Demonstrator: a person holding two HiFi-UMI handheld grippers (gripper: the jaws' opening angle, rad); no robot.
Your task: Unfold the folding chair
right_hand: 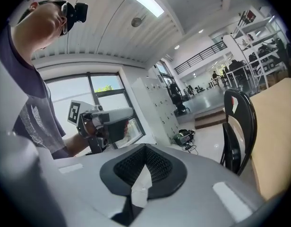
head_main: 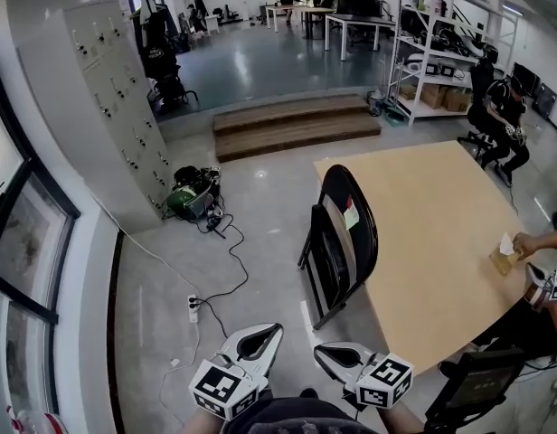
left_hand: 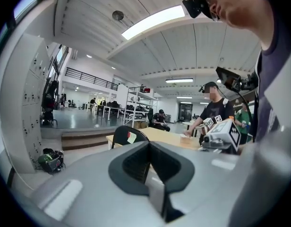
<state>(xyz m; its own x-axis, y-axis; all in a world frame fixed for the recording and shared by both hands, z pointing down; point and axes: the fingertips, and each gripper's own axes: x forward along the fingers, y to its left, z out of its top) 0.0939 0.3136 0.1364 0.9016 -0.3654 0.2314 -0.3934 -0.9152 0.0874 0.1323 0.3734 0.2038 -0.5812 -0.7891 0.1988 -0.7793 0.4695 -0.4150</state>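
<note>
A black folding chair (head_main: 342, 238) stands folded flat, leaning against the near-left edge of a wooden table (head_main: 441, 269). It carries a small red and pale tag on its backrest. My left gripper (head_main: 273, 331) and right gripper (head_main: 320, 351) are low in the head view, side by side, short of the chair and apart from it. Both are shut with nothing between the jaws. In the left gripper view the chair (left_hand: 128, 136) shows beyond the shut jaws of the left gripper (left_hand: 149, 150). The right gripper view has the chair (right_hand: 238, 129) at the right, past the right gripper (right_hand: 144, 167).
A grey locker cabinet (head_main: 116, 98) lines the left wall. A green bag (head_main: 192, 193) with cables and a power strip (head_main: 193, 307) lie on the floor. Wooden steps (head_main: 295, 123) lie beyond. Another person (head_main: 542, 240) works at the table's right; an office chair (head_main: 468, 385) stands near.
</note>
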